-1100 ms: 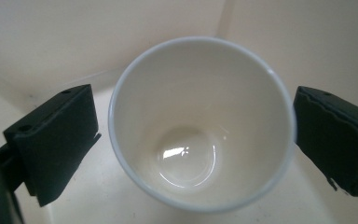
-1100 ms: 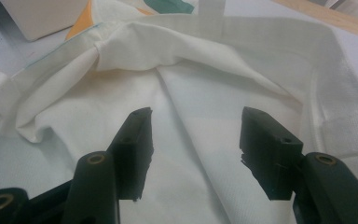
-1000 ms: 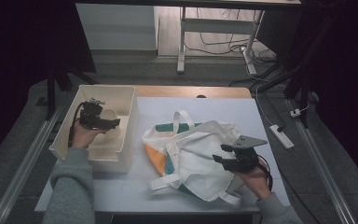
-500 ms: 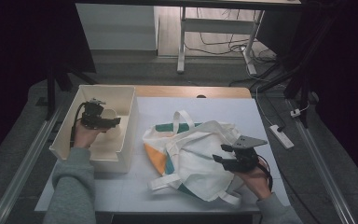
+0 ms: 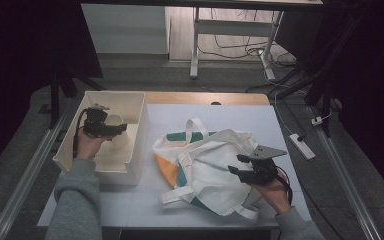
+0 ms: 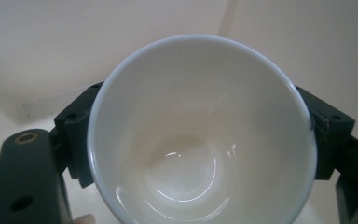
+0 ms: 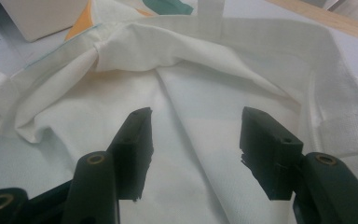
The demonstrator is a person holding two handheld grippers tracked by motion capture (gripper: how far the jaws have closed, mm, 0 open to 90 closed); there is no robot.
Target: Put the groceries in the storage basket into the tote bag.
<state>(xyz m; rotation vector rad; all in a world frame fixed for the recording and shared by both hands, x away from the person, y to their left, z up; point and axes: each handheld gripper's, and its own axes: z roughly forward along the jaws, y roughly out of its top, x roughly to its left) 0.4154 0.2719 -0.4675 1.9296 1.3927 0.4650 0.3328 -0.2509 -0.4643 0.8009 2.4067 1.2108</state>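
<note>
Cup (image 6: 200,130) sits in the bin (image 5: 132,150) at desk's left edge, left gripper (image 5: 111,129) jaws just closing, pads flanking it, grip unclear. Right gripper (image 7: 193,149) apart over tote bag (image 5: 215,165). Next: clamp, lift, carry to bag.

The room lay mostly in darkness, lit only over the white-topped table (image 5: 290,125), whose far edge showed a strip of bare wood (image 5: 205,98). Beyond it stood a pale cabinet (image 5: 125,30) and the metal legs of another table (image 5: 196,45), with loose cables (image 5: 240,47) on the wooden floor. A white power strip (image 5: 301,146) lay on grey carpet (image 5: 30,150), flanked by aluminium rails (image 5: 25,185).
</note>
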